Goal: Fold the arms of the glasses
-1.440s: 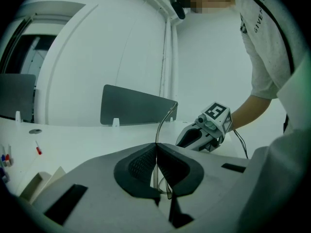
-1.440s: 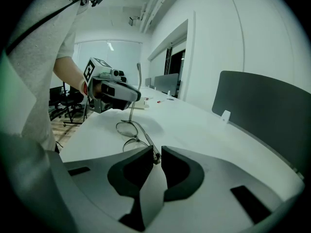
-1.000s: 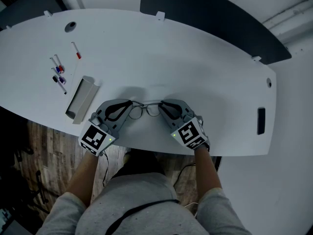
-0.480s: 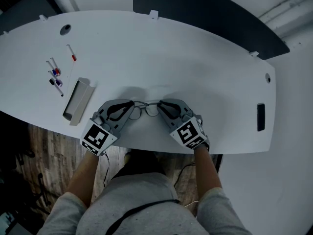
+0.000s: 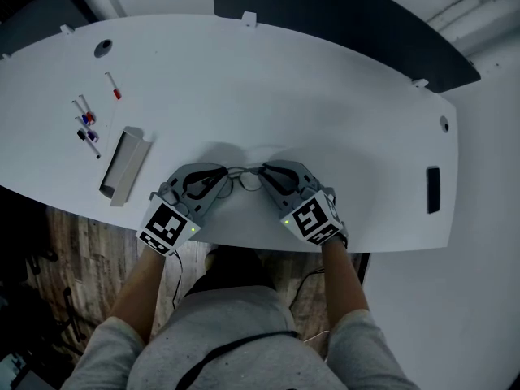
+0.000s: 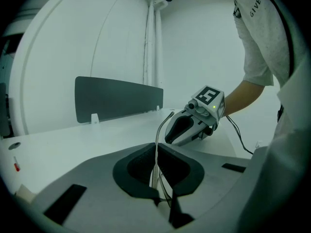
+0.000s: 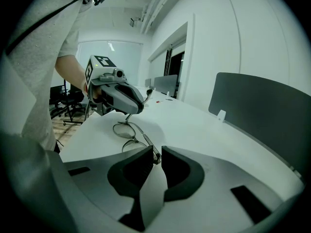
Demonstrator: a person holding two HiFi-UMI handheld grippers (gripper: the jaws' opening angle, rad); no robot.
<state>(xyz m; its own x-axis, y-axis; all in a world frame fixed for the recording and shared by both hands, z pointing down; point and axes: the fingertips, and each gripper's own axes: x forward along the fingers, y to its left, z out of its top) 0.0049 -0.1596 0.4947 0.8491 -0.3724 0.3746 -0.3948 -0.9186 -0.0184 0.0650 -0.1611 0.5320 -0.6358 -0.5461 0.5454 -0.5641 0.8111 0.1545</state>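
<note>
Thin metal-framed glasses (image 5: 244, 178) lie near the front edge of the white table (image 5: 325, 96), between my two grippers. My left gripper (image 5: 221, 175) is shut on one temple arm (image 6: 158, 132), a thin wire that rises out of the closed pads towards the frame. My right gripper (image 5: 265, 172) is shut on the frame's other end by the hinge (image 7: 155, 155). In the right gripper view the two lenses (image 7: 127, 130) rest on the table, between its jaws (image 7: 155, 154) and the left gripper (image 7: 130, 111) beyond them.
A grey oblong tray (image 5: 120, 165) lies left of the left gripper, with several markers (image 5: 88, 124) beyond it. A dark divider panel (image 5: 341, 23) runs along the table's far edge. A black slot (image 5: 433, 189) sits at the right end. The table's front edge is just under both hands.
My left gripper has shifted a little to the right, towards the lenses, with the temple arm in it. The right gripper has stayed in place on the frame.
</note>
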